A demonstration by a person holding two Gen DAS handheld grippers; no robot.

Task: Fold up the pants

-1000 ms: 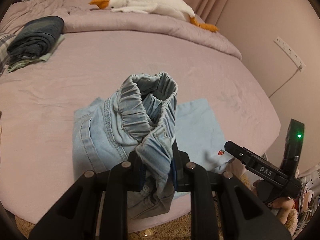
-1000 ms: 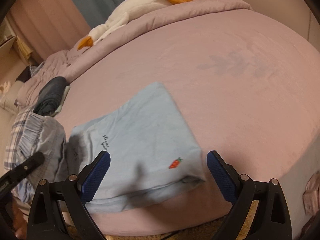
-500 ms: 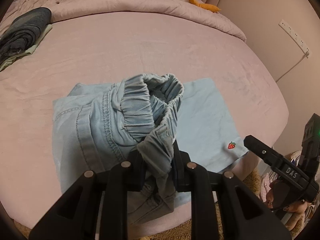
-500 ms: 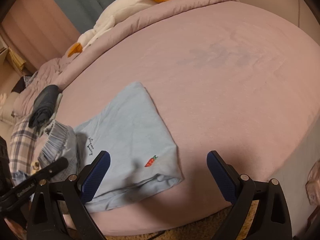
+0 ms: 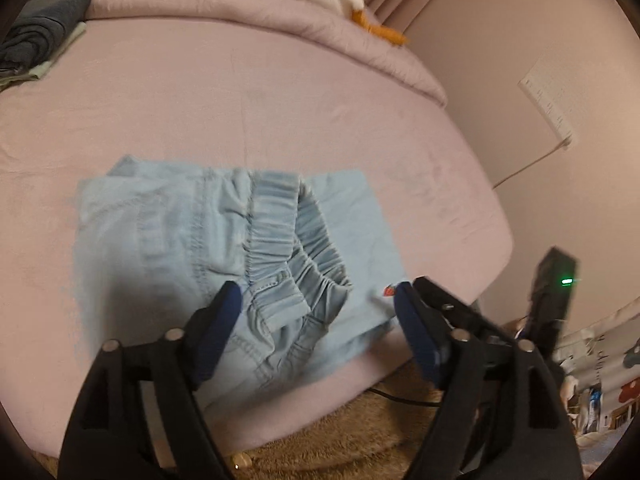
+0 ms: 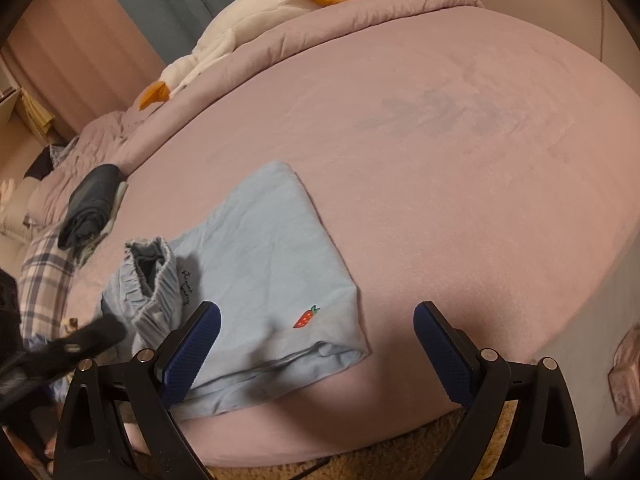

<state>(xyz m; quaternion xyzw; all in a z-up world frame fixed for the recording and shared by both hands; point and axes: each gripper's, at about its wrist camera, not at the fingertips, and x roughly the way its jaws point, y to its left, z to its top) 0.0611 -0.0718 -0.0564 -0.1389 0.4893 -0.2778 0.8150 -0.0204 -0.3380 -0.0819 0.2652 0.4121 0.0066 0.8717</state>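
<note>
Light blue denim pants (image 5: 208,248) lie folded on the pink bed, their elastic waistband (image 5: 288,240) bunched up near the front edge. They rest on a folded light blue garment with a small strawberry mark (image 6: 306,317). My left gripper (image 5: 316,320) is open just over the waistband and holds nothing. My right gripper (image 6: 316,344) is open and empty at the bed's front edge, over the corner of the light blue garment (image 6: 264,248). The waistband also shows in the right wrist view (image 6: 152,276), standing up at the left.
The pink bed (image 6: 460,160) stretches away behind the clothes. A white goose plush (image 6: 240,28) lies on the rolled duvet at the back. A dark folded garment (image 6: 90,204) and plaid cloth (image 6: 44,272) lie at the left. A wall (image 5: 540,60) with a socket strip is at the right.
My left gripper has opened and let go of the pants' waistband, which has dropped onto the bed. The right gripper stays open and has shifted slightly.
</note>
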